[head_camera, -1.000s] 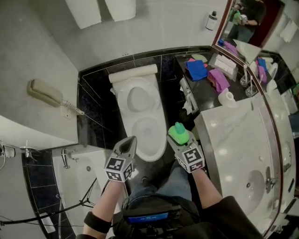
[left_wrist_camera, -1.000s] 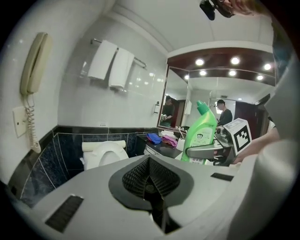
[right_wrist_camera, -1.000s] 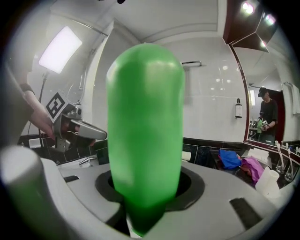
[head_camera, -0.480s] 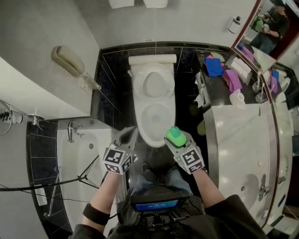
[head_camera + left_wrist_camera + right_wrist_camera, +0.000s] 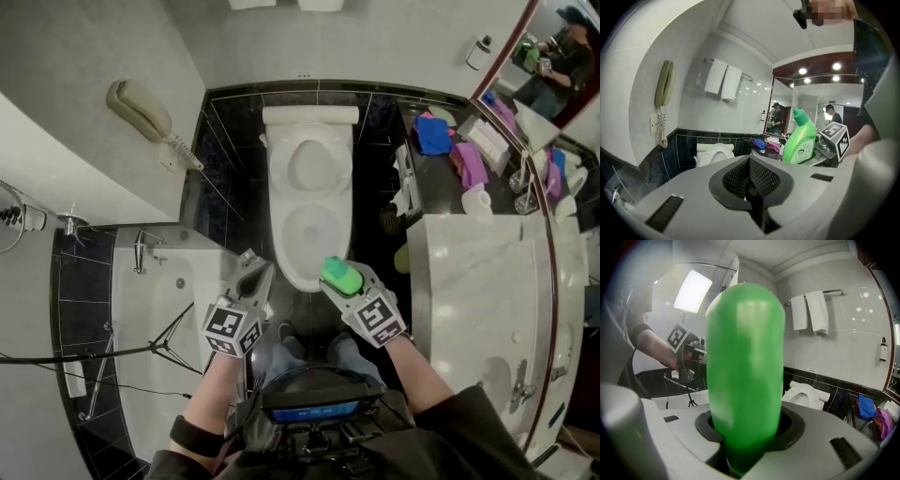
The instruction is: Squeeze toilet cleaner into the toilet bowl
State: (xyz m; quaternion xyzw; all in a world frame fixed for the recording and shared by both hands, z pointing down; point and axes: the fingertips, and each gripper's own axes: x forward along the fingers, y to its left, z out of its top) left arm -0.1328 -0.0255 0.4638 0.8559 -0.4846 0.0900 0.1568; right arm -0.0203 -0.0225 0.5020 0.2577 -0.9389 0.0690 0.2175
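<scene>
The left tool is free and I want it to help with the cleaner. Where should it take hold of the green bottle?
Probably the narrow capped neck, from the side facing the left tool: it stands clear above the green bottle body, which the right tool clamps. The left tool is shut; open it first.
</scene>
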